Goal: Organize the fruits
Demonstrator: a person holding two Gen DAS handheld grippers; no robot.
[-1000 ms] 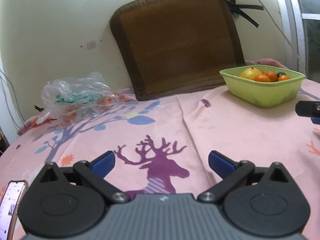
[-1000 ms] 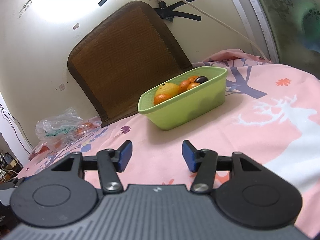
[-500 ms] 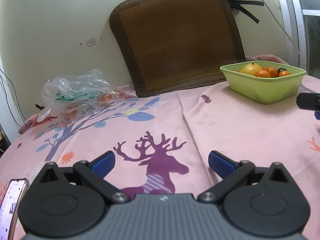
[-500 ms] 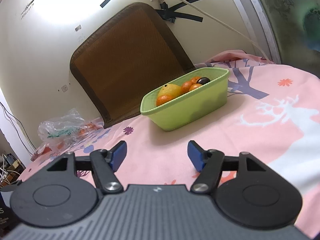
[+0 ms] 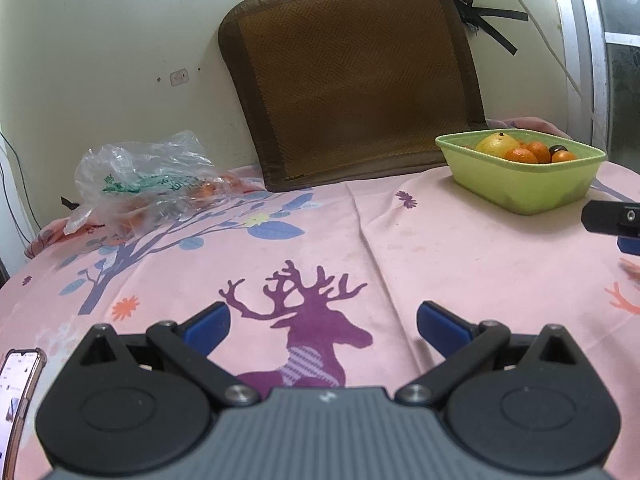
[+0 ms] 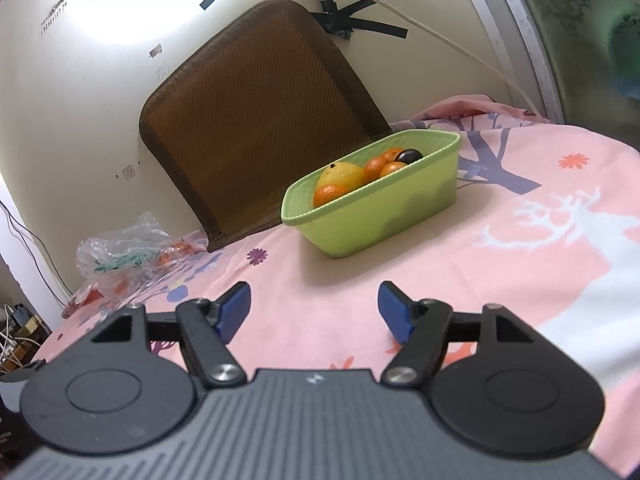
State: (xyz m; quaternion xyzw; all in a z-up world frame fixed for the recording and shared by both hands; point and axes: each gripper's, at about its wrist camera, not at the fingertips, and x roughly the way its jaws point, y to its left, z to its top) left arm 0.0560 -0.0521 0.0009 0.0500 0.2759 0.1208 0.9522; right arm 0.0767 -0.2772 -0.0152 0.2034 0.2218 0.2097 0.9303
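phone [image 5: 18, 396] edge pokes in way off to the left of the left gripper [image 5: 322, 326], whose jaws are spread wide with nothing between them, just the purple deer print [image 5: 308, 336] on the pink cloth [image 5: 460, 256]. ahead-left of those jaws sits a crumpled plastic bag [image 5: 148, 180] with orange bits inside, brown mat [image 5: 356, 76] leaning on the wall straight ahead. green tub [image 5: 524, 190] is far ahead-right of them, holding a yellow fruit [image 5: 494, 145], oranges [image 5: 520, 155] and a dark plum [image 5: 558, 149]. right gripper [image 6: 314, 308] jaws also wide and empty, tub just ahead and slightly right of them
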